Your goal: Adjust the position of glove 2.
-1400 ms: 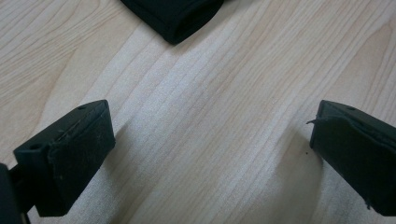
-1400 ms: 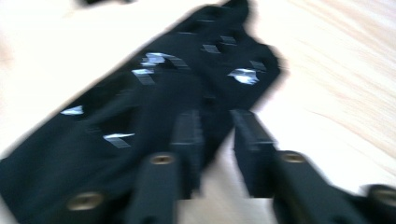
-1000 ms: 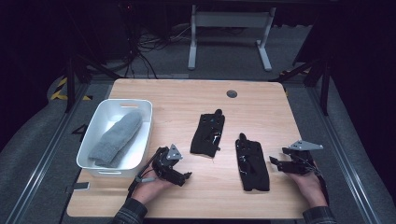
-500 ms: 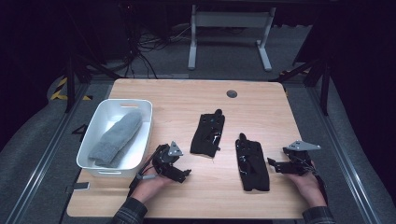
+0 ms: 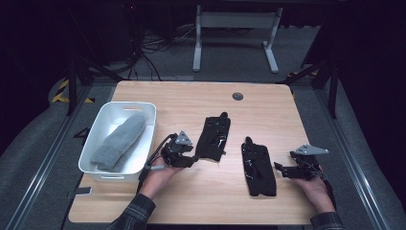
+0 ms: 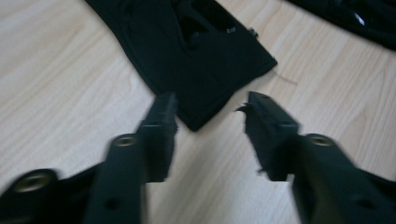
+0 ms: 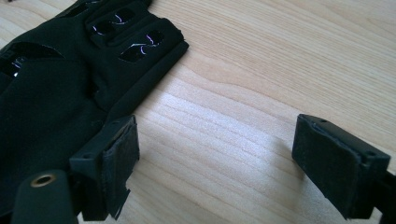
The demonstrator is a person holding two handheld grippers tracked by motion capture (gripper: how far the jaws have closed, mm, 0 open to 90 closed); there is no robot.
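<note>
Left hand-held gripper [image 5: 189, 160] sits just beside the near corner of the left black glove [image 5: 213, 138]; its jaws have just been closing but stand apart w/ a clear gap, nothing pinched. In the left gripper view that glove's cuff corner [image 6: 201, 119] lies on the wood just ahead of the gap between the two jaws, pads not pressing on it. Left hand-held gripper [image 6: 208, 116] is a bit blurred there.

Writing: a tiny pale mark on the glove's cuff tab in the left gripper view, too small to read. No brand legible elsewhere.

Containers: white plastic bin [image 5: 105, 125] at the worktop's left side, w/ a grey knit item [image 5: 118, 142] lying lengthwise in it, prob. a sock or mitten; can't tell which.

Right hand-held gripper [image 5: 283, 170] rests near the worktop's right edge, jaws wide apart, holding nothing. Right black glove [image 5: 258, 166] lies flat just beside it, fingers pointing away from the person. In the right gripper view the right hand-held gripper [image 7: 212, 144] has one jaw at the glove's edge [image 7: 60, 88], whether touching can't be told; other jaw over bare wood.

Both gloves lie flat on the wooden worktop [image 5: 191, 100], near each other but apart, around mid-worktop. Small dark round grommet [image 5: 237, 96] toward the far edge.
</note>
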